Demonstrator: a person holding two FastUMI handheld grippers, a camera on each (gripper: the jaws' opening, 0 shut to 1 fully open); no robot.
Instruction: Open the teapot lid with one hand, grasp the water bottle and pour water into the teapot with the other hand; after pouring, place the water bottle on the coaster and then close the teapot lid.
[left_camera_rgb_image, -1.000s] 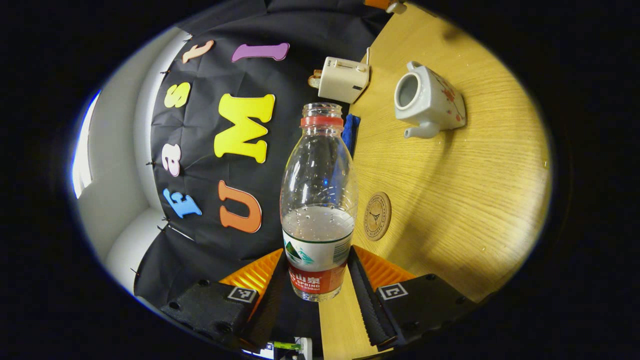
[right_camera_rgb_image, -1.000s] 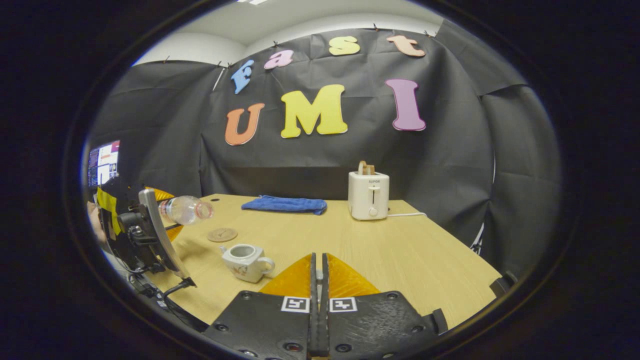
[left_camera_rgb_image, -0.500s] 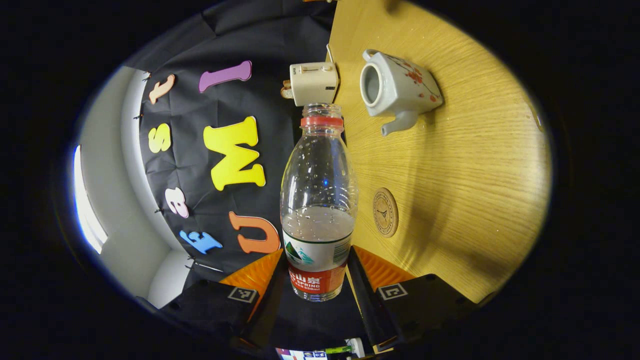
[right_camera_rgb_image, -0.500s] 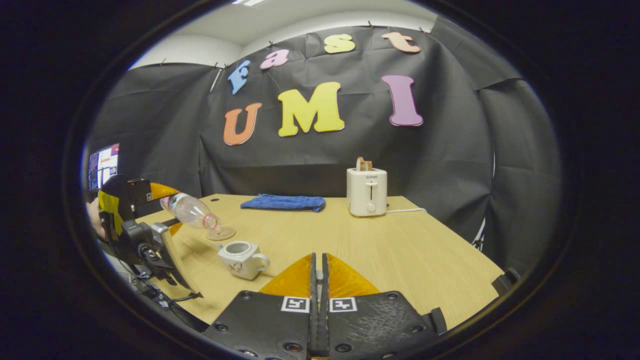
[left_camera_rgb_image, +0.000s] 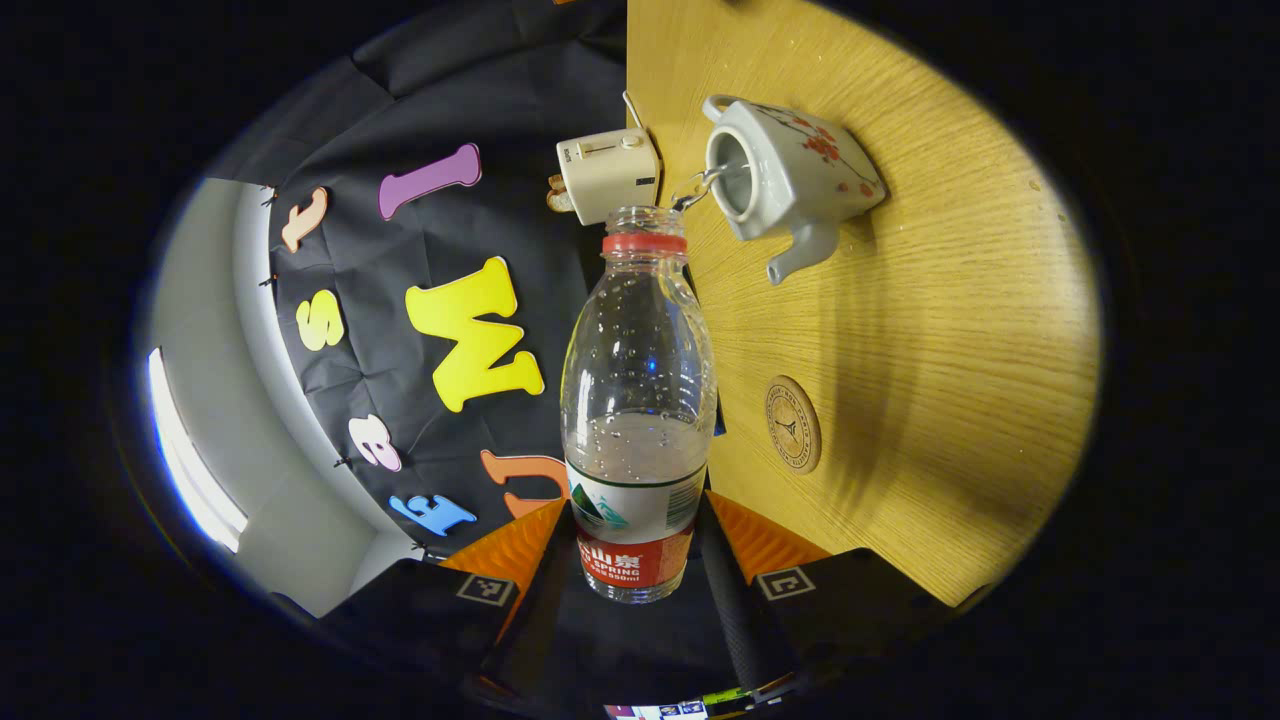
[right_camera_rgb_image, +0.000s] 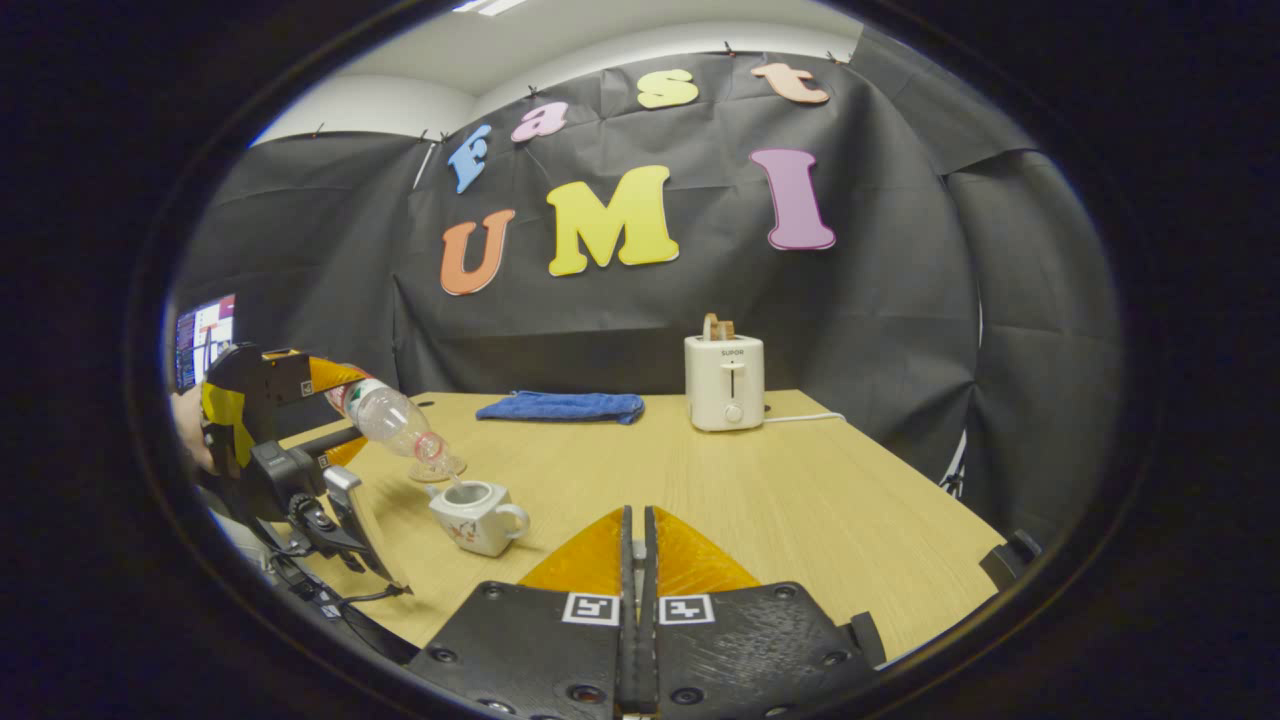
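Clear plastic is what we hold: the transparent water bottle with a red neck ring (left_camera_rgb_image: 638, 400) sits between the fingers of our left gripper (left_camera_rgb_image: 640, 590), which press on its labelled base from both sides. We have it tipped mouth-down so that a thin stream of water (left_camera_rgb_image: 700, 183) leaves the open neck and falls into the mouth of the white ceramic teapot with red flower painting (left_camera_rgb_image: 790, 180). In the right gripper view the same bottle (right_camera_rgb_image: 392, 420) slants down from the left gripper (right_camera_rgb_image: 290, 440) with its neck just above the teapot (right_camera_rgb_image: 477, 515), not touching it. We judge the tilt is kept shallow so the flow stays narrow enough for the small opening.

The teapot stands upright on the pale wooden table (left_camera_rgb_image: 950, 330), lid off, spout turned toward the round cork coaster (left_camera_rgb_image: 793, 437). That coaster lies bare, between the teapot and our left gripper, near enough that setting the bottle down there should be a short move once the pour is done.

Our right gripper (right_camera_rgb_image: 636, 600) hangs well apart from the teapot with its fingers closed together at the bottom of its view; we cannot tell whether the lid is pinched between them. Behind, a folded blue cloth (right_camera_rgb_image: 560, 406) and a white toaster (right_camera_rgb_image: 725, 381) stand near the wall.
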